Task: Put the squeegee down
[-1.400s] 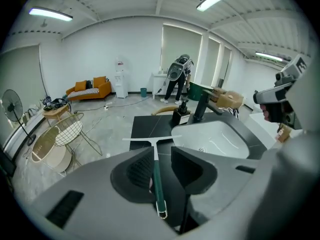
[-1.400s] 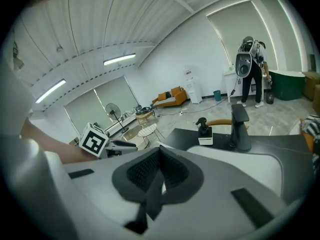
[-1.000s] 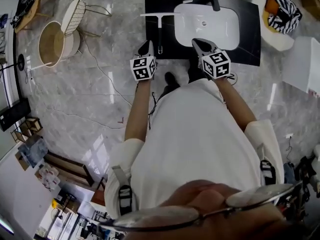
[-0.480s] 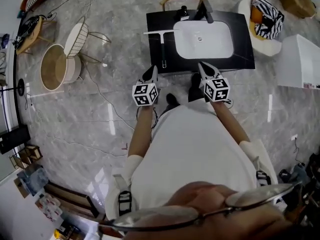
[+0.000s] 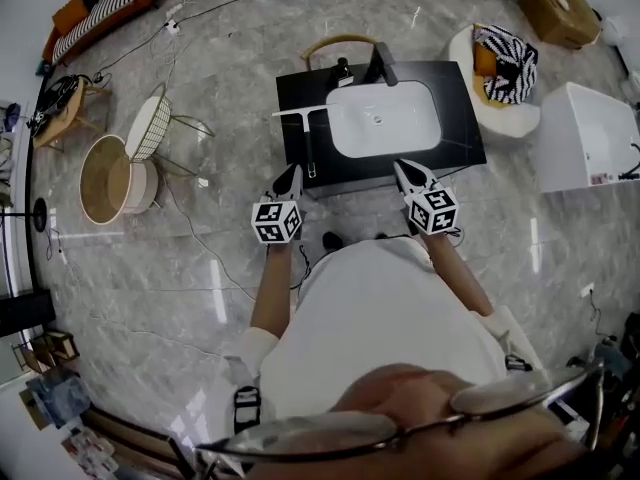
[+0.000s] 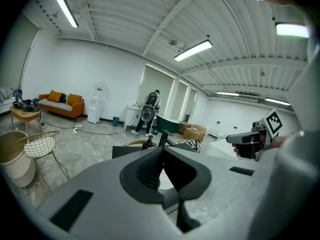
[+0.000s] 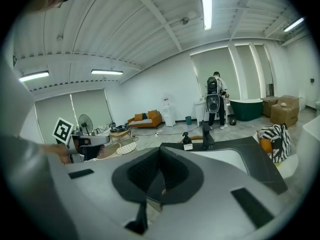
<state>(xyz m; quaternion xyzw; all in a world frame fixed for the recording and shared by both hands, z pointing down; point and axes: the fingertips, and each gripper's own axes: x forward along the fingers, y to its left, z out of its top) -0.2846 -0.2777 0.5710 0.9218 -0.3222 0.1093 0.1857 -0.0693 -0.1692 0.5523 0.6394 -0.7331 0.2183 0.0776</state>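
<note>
squeegee point(image 5: 308, 136) is down flat on the black worktop point(image 5: 458, 128), on the strip left of the white basin point(image 5: 382, 118). the blade lies across at the back, its right end just beside the basin rim. the handle runs toward the front edge. nothing is touching it.

left gripper point(image 5: 291, 175): jaws fully closed, pads together, nothing between them. in the head view its tips sit just left of the handle end, off the worktop's front edge and not on the squeegee (the height gap can't be judged from above).

right gripper point(image 5: 403, 170): jaws closed too, pads meeting at the tip, empty. it's held in front of the basin at the front edge, well apart from the squeegee.

both grippers point at the worktop, side by side, marker cubes facing up.

the black faucet point(image 5: 381, 64) and a small dark bottle point(image 5: 343, 71) stand at the back edge behind the basin.

off the worktop: a wire chair point(image 5: 150, 128) and a round tub point(image 5: 108, 180) to the left on the marble floor, and a striped cushion point(image 5: 505, 63) on a white seat to the right.
</note>
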